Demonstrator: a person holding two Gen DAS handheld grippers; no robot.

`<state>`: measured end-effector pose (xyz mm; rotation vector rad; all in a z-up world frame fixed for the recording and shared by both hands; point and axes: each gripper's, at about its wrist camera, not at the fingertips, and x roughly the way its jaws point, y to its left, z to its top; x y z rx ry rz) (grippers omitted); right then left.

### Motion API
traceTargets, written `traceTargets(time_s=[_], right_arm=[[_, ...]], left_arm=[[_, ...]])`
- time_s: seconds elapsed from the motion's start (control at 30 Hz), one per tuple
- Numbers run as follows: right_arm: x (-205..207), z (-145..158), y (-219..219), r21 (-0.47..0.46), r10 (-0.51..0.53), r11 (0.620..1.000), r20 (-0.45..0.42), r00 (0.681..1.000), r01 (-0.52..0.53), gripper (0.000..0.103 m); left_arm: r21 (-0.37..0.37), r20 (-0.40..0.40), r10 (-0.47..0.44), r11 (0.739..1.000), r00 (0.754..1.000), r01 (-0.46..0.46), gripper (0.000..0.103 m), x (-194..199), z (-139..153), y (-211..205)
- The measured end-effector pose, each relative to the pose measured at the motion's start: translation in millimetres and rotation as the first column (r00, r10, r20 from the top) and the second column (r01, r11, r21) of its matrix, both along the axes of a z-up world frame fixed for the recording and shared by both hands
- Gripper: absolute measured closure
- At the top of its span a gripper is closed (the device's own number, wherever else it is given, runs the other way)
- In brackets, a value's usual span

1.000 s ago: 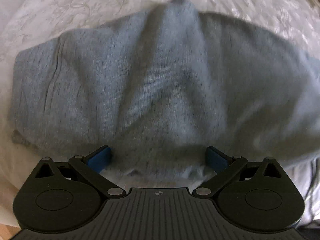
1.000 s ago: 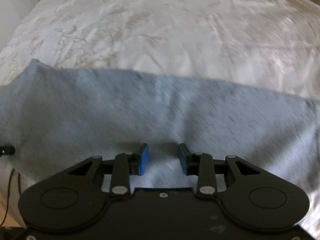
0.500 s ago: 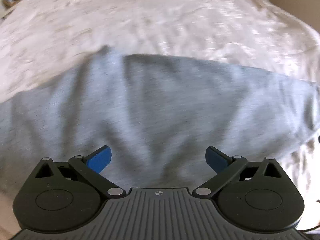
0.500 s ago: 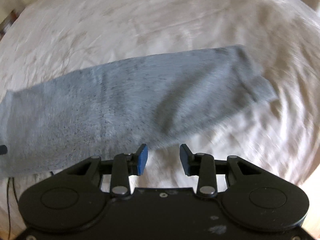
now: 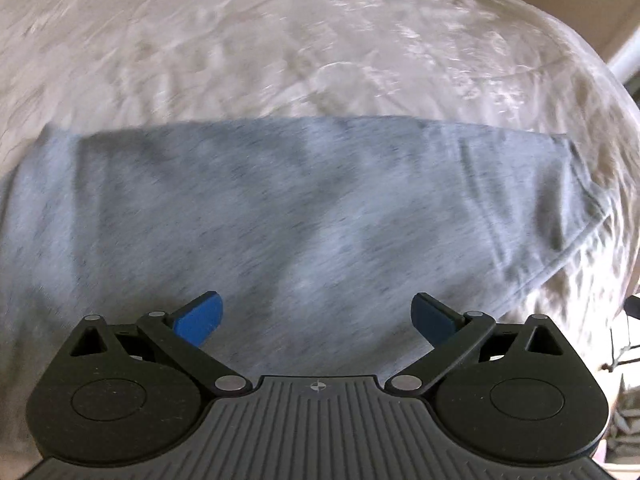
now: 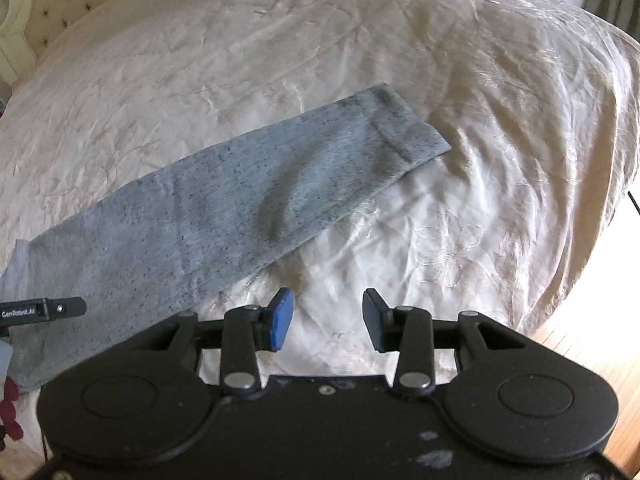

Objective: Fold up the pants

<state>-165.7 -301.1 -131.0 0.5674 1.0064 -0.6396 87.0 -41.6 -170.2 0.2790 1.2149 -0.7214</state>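
Note:
Grey heathered pants point(image 6: 248, 200) lie flat on the bed as a long band running from lower left to a cuffed leg end point(image 6: 408, 132) at upper right. In the left wrist view the pants point(image 5: 304, 216) fill the middle, with a hemmed end at the right. My left gripper point(image 5: 316, 316) is wide open and empty just above the cloth. My right gripper point(image 6: 326, 320) is open and empty above bare bedspread, to the right of the pants' near edge.
A cream satin bedspread point(image 6: 480, 80) covers the bed, wrinkled. A tufted headboard point(image 6: 48, 8) stands at far left. The bed edge drops to wooden floor point(image 6: 592, 352) at right. The tip of the other gripper point(image 6: 44, 308) shows at left.
Both grippers have pulled back and swung right. The right gripper has moved off the pants and now hangs over bare bedspread. The left stays open over the cloth.

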Motion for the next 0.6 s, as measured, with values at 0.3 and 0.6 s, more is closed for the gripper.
traceTargets(time_s=[0.3,0.6], right_arm=[[9,-10,-46,0.025,0.074,0.997,0.01,0.997,-0.074,0.06],[24,-16,-124,0.006,0.151,0.988,0.032,0.988,-0.151,0.052]], left_arm=[[0.034,0.03,0.024,0.999,0.999,-0.025,0.001,-1,-8,-68],[0.132,0.092,0.058,0.989,0.994,-0.07,0.001,15,-34,-132]])
